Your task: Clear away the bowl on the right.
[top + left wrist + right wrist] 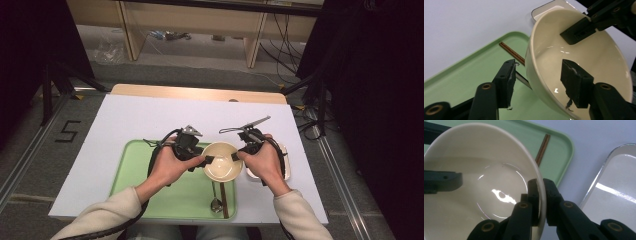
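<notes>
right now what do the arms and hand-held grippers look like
Cream long sleeves cover both forearms. Each hand-held gripper, left and right, is black with two blocky jaws and brass-coloured pivot pins. Each is topped by a grey three-cornered plate and trails a black cable.

Layout on the worktop, high view. A tray lies on the near half of the worktop, left of centre. A bowl sits over the tray's right edge, between the two tongs: the left tongs at its left rim, one jaw inside the bowl and one outside; the right tongs at its right rim, likewise astride it. Before the bowl, a spoon and chopsticks lie side by side on the tray, spoon to the left. Right of the bowl, off the tray, a dish rests on the worktop beneath the right hand.
</notes>
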Demonstrator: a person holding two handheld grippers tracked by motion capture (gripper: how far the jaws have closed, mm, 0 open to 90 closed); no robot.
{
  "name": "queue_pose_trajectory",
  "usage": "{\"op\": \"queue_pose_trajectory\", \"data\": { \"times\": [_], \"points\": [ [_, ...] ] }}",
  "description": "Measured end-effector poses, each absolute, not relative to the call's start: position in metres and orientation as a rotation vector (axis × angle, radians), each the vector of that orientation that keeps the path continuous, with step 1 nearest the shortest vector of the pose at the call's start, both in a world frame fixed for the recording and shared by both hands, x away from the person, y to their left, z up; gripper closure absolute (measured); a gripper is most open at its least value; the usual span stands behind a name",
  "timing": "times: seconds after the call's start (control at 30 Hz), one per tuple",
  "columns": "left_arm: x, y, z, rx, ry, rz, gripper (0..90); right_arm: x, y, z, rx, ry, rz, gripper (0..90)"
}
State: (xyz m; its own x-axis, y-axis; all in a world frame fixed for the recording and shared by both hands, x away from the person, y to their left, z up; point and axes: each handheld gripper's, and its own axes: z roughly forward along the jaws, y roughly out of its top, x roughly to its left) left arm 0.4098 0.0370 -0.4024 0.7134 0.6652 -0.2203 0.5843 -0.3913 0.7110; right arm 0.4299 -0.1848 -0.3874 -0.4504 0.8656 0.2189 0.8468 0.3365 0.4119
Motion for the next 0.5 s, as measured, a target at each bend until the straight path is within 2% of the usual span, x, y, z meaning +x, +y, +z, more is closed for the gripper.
{"op": "queue_pose_trajectory", "data": {
  "times": [0.5],
  "points": [
    [0.411, 0.034, -0.412, 2.175, 1.008, 0.142, 67.0, 0.425, -0.169, -0.391, 1.595, 2.559, 0.746, 85.5]
  ]
}}
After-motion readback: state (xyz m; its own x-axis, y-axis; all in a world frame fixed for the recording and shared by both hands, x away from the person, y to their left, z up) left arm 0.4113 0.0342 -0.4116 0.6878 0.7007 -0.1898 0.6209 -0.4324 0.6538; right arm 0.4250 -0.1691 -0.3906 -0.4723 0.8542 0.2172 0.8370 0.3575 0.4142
